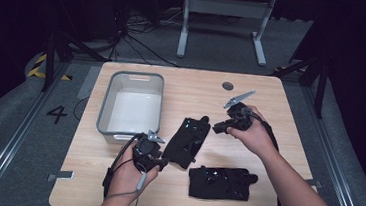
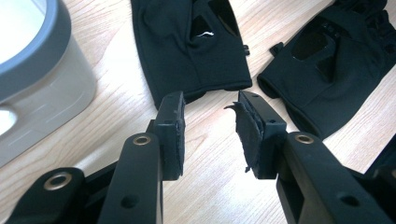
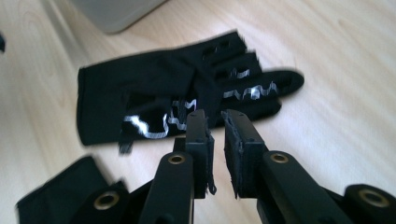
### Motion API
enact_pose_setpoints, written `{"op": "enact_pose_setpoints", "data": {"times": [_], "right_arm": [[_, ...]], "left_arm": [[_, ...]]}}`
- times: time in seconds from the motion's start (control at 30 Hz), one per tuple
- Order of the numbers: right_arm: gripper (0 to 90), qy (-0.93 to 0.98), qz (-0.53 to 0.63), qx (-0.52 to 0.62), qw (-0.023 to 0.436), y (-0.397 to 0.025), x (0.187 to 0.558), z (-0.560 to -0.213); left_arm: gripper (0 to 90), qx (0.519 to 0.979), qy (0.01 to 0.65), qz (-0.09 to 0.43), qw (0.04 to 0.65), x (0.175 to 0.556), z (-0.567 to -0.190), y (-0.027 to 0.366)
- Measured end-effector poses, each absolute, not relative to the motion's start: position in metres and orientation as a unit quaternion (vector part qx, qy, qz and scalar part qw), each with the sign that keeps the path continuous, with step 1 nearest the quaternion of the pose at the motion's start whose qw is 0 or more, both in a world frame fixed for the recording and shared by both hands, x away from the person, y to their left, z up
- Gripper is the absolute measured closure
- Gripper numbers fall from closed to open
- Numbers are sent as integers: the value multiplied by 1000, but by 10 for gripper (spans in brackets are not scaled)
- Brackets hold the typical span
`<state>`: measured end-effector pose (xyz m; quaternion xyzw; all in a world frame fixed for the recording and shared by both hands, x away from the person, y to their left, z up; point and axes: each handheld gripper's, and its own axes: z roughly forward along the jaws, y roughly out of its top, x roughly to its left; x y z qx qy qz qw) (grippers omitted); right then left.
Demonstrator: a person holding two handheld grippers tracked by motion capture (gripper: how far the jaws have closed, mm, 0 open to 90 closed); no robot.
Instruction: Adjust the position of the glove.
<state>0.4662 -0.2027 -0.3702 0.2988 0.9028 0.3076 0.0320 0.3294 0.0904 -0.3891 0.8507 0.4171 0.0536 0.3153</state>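
Two black gloves on a light wood-grain bench (image 1: 271, 98), grey bin at the back left.

Upper glove (image 1: 186, 141): lies mid-bench, long axis tilted, cuff end toward 7 o'clock, fingers toward 1 o'clock in the high view. Thin stretchy black fabric, flat, with glossy silvery wavy print across palm and fingers, seen clearly in the right gripper view (image 3: 187, 100). Fingers bunched side by side, rounded tips. In the left gripper view its straight cuff edge (image 2: 187, 51) sits just beyond the jaw tips.

Lower glove (image 1: 221, 182): near the front edge at about 5 o'clock from the upper glove, long axis roughly side to side, fingers toward 3 o'clock. Same black fabric, a bit rumpled, shiny patches. The two gloves are near each other; cannot tell if they touch.

Left gripper (image 1: 160, 161): held in the left hand, front left of the bench, just right of the bin's near corner, aimed toward the upper glove's cuff. Jaws apart with a clear gap, nothing between them (image 2: 209, 133); black pads, the right pad frayed and peeling.

Right gripper (image 1: 217, 128): held in the right hand at about 2 o'clock from the upper glove, pointing back at its fingers. Jaws nearly together, narrow gap, nothing clamped (image 3: 217, 154); pad edges ragged.

Bin (image 1: 104, 103): rectangular grey plastic, rounded corners, thick rim, pale smooth inside, long axis running front to back.
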Motion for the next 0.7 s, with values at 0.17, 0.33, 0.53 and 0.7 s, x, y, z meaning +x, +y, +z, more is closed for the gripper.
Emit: {"op": "enact_pose_setpoints", "data": {"times": [0.17, 0.33, 0.53, 0.7], "right_arm": [[763, 901, 310, 301, 32, -176, 489, -374], [737, 898, 315, 306, 34, -157, 503, -384], [721, 904, 298, 305, 34, -132, 519, -401], [674, 903, 292, 314, 41, -120, 532, -413]], "left_arm": [[626, 843, 426, 63, 323, 325, -390, 96], [615, 838, 437, 65, 320, 323, -394, 101], [603, 833, 450, 68, 316, 322, -399, 105], [599, 834, 452, 64, 309, 323, -405, 105]]}}
